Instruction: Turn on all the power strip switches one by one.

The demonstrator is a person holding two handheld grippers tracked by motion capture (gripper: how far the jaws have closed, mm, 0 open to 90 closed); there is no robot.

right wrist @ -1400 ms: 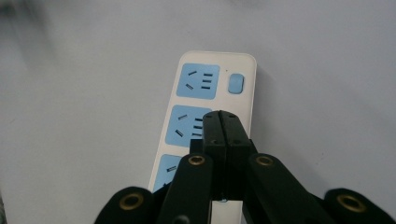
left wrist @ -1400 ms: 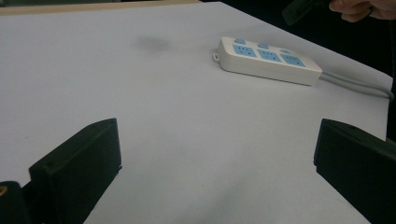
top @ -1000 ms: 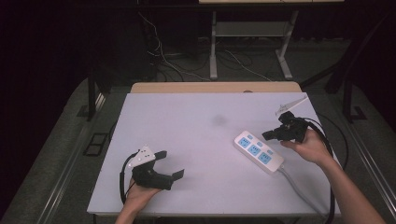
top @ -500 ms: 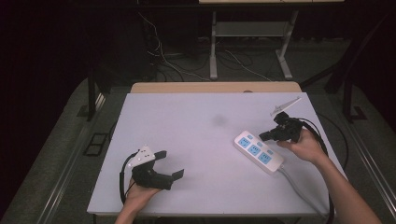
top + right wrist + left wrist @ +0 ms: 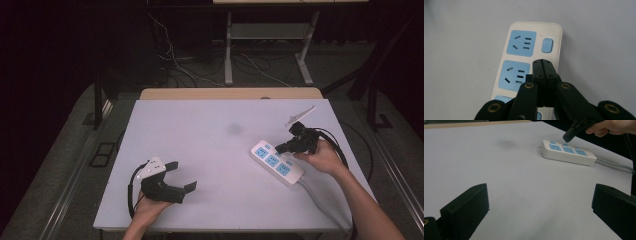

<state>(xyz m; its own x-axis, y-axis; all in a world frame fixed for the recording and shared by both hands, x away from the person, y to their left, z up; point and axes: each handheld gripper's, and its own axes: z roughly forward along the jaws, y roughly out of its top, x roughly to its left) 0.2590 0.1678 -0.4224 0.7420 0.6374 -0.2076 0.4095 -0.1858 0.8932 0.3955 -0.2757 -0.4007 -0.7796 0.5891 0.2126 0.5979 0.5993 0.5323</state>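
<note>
high view: against the earlier pictures the right tongs (image 5: 278,148) have slid a little along the power strip (image 5: 276,163), from its middle toward the end that carries the switch, and they now sit low over that end with the jaws pressed together and nothing between them. the strip itself has not shifted; it lies slanted on the right part of the tabletop (image 5: 210,135), its grey cord (image 5: 320,200) running off toward the near edge. the left tongs (image 5: 181,176) stay where they were, well apart from the strip on the near left, jaws spread and empty. that small creep reads as lining up a closed tip to press the switch, which looks not yet pressed.

left gripper view: its two black jaws stand wide with bare tabletop between them. far beyond, the power strip (image 5: 568,152) lies with the right tongs (image 5: 568,137) hanging just above its switch end, a narrow gap seeming to remain.

right gripper view: the shut jaws point at the power strip (image 5: 524,67), tip just short of the blue switch (image 5: 547,45), beside the second socket.

writing: no brand, label or lettering is readable anywhere on the strip; only blue socket faces with dark slots.
</note>
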